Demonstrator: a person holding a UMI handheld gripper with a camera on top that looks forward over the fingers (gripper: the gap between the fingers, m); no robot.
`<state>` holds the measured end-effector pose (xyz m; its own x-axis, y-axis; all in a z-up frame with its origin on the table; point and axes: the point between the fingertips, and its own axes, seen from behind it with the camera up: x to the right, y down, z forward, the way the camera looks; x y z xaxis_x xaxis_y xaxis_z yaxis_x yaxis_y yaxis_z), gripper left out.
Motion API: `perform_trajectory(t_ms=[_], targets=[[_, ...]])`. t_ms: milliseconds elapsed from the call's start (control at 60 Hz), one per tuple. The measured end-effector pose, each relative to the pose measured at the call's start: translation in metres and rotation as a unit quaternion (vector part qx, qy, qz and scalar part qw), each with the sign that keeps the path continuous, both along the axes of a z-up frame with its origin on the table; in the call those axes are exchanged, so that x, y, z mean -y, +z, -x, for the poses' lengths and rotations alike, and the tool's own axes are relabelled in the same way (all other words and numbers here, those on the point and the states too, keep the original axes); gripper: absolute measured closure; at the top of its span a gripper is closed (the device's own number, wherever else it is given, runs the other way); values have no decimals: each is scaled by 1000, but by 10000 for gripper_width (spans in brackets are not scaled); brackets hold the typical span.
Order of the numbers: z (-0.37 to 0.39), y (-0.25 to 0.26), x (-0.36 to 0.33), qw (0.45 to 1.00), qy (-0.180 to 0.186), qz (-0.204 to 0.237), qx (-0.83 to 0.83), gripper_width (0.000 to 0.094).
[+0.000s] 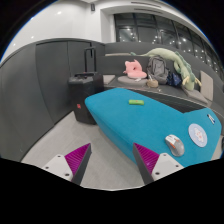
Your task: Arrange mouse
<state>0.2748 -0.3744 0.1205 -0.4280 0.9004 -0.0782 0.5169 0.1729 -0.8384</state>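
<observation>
At the far left of the frame a grey partition wall (45, 75) curves up toward the ceiling, with pale floor (55, 140) below it. Just right of that, at mid-height, a black wheeled suitcase (83, 97) stands upright on the floor, touching or nearly touching the near end of the bench.

The teal bench (140, 118) runs from centre frame down toward the lower right. A small green object (135, 100) lies on its top near the far edge; what it is cannot be told. Beyond the bench, in the upper middle, a pink soft toy (132, 69) sits on a farther surface, with a greenish drooping shape (168, 58) to its right, in front of dark windows.

At the bottom, the jaws (113, 160) stand wide apart and hold nothing: the left pad (78, 157) hangs over the floor, the right pad (148, 157) over the bench's near edge.

The mouse (176, 145), grey and light-coloured, rests on the bench at the lower right, just right of the right pad and outside the gap between the jaws. Farther right, at the bench's edge, lies a white object (199, 137), partly cut off.
</observation>
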Motion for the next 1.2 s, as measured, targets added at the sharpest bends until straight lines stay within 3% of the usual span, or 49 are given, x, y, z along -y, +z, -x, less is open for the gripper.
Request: perform_trajectory(t_ms=[183, 617, 800, 1200], targets=[[8, -9, -39, 999, -32, -12, 1, 88], [17, -38, -178, 982, -182, -30, 30, 84], [22, -49, -220, 974, -225, -20, 32, 85], [79, -75, -243, 971, -236, -28, -7, 84]])
